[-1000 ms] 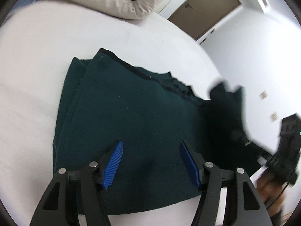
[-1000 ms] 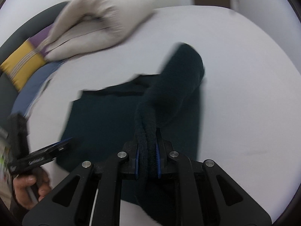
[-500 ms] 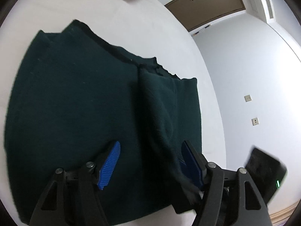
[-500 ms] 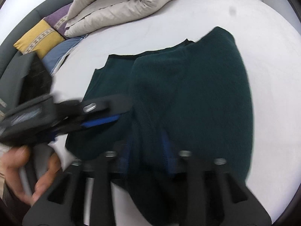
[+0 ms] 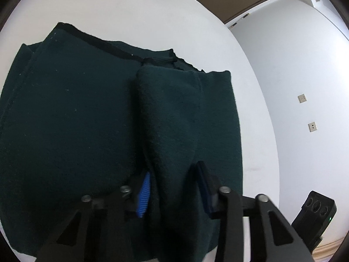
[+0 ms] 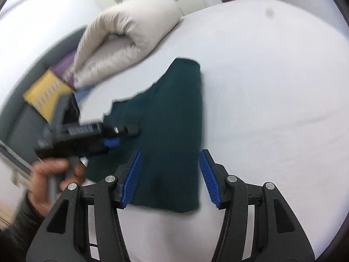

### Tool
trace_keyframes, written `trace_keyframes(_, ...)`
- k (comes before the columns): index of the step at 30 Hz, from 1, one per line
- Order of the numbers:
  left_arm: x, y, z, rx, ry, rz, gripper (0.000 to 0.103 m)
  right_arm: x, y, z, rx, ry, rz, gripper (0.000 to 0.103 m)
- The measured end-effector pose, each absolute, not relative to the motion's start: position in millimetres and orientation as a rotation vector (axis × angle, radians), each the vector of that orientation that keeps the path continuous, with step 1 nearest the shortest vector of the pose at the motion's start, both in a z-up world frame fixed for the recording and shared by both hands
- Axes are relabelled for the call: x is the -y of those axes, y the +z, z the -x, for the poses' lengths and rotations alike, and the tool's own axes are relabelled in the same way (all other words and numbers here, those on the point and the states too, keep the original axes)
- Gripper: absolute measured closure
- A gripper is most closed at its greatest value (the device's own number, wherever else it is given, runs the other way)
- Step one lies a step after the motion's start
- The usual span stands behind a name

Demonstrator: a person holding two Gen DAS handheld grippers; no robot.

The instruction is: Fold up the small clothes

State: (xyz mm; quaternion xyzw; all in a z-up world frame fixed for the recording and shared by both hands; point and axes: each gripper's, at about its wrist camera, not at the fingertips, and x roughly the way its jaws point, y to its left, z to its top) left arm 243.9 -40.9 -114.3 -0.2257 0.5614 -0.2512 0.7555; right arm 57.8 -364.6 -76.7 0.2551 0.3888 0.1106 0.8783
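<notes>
Left fingers (image 5: 144, 196): just closing, pinching a raised fold of the dark green fleece garment (image 5: 76, 120).
Right fingers (image 6: 133, 176): standing spread, hovering over the garment's near edge.
Garment: lying on the white bed (image 6: 272, 87).

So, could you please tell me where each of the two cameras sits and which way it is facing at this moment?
Left wrist: on the left hand-held gripper, looking down along its fingers at the dark green garment on the white bed; its jaws have just been closing around a raised fold.
Right wrist: on the right hand-held gripper, open over the garment, facing the duvet; the left hand shows.
Shared: garment, bed.
</notes>
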Motion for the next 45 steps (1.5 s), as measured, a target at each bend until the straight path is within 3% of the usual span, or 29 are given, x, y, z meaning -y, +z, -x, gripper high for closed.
trace_keyframes(3, 36.9, -117.1, -246.0, -1.225, -0.543, 0.502, 0.085, 369.3, -80.6, -60.1, -0.826, 0.202, -0.512, 0.051)
trace_keyframes(9, 16.4, -107.6, -244.4, -1.202, -0.584, 0.544, 0.09, 355.4, -102.7, -88.3, -0.878, 0.195, -0.49, 0.051)
trace_keyframes(16, -35.7, -87.1, -251.2, -1.157, -0.592, 0.569, 0.09, 303.1, -118.1, -132.0, -0.941, 0.261, -0.402, 0.05)
trace_keyframes(26, -123.3, -80.3, -260.1, -1.116, -0.52, 0.6, 0.09, 225.2, -95.7, -132.1, -0.924, 0.35, -0.181, 0.049)
trace_keyframes(43, -140.3, -136.7, -269.5, -1.151, -0.446, 0.682, 0.089, 175.0, -113.6, -141.1, -0.948, 0.361, -0.095, 0.048)
trace_keyframes(45, -145.3, -138.3, -266.1, -1.155, -0.444, 0.679, 0.085, 176.2, -115.3, -141.9, -0.951, 0.367, -0.101, 0.048)
